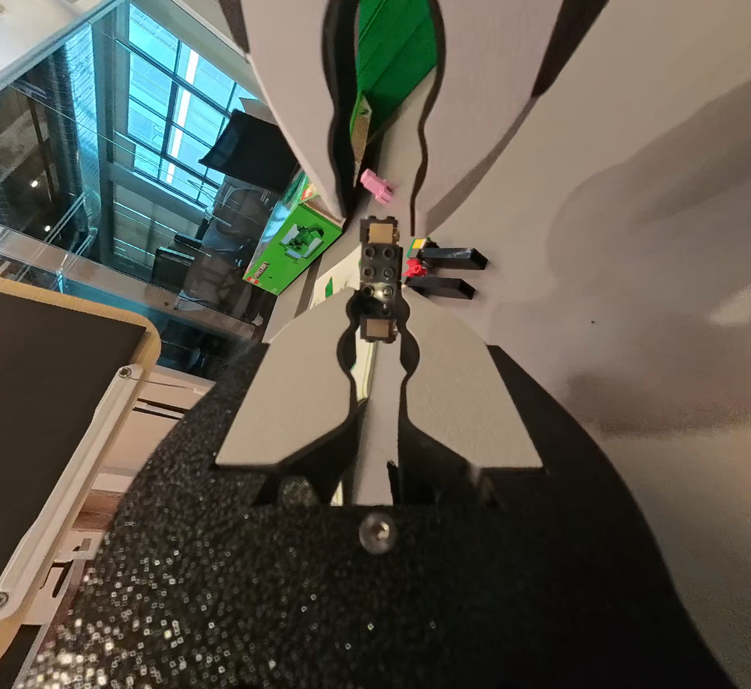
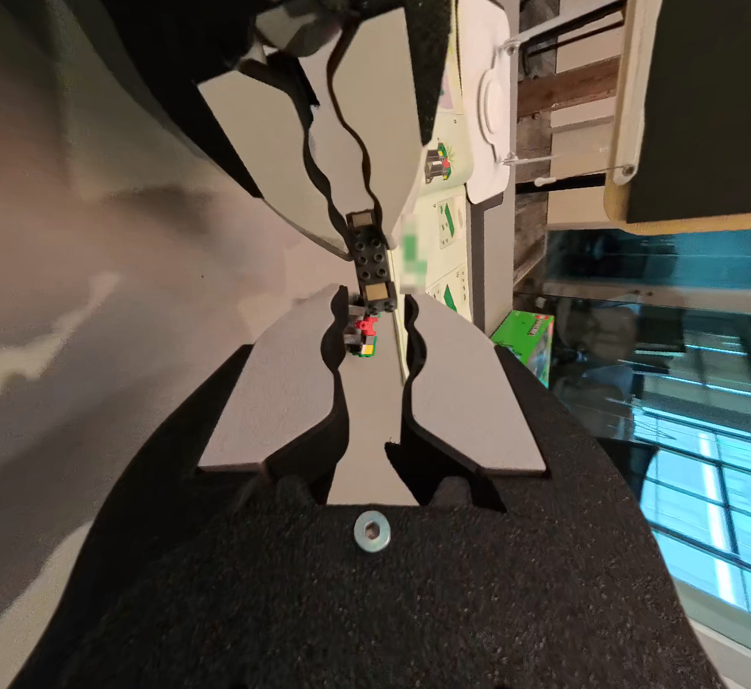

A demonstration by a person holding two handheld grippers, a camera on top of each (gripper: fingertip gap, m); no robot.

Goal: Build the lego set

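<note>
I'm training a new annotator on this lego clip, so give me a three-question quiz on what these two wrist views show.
1. True or false: the right tongs are clamped on the black studded piece.
2. The loose brick on the table beyond that piece is: A pink, B blue, C orange.
3. Which tongs grip one end of the piece?
Key: 1 false, they stand open; 2 A; 3 the left tongs.
</note>
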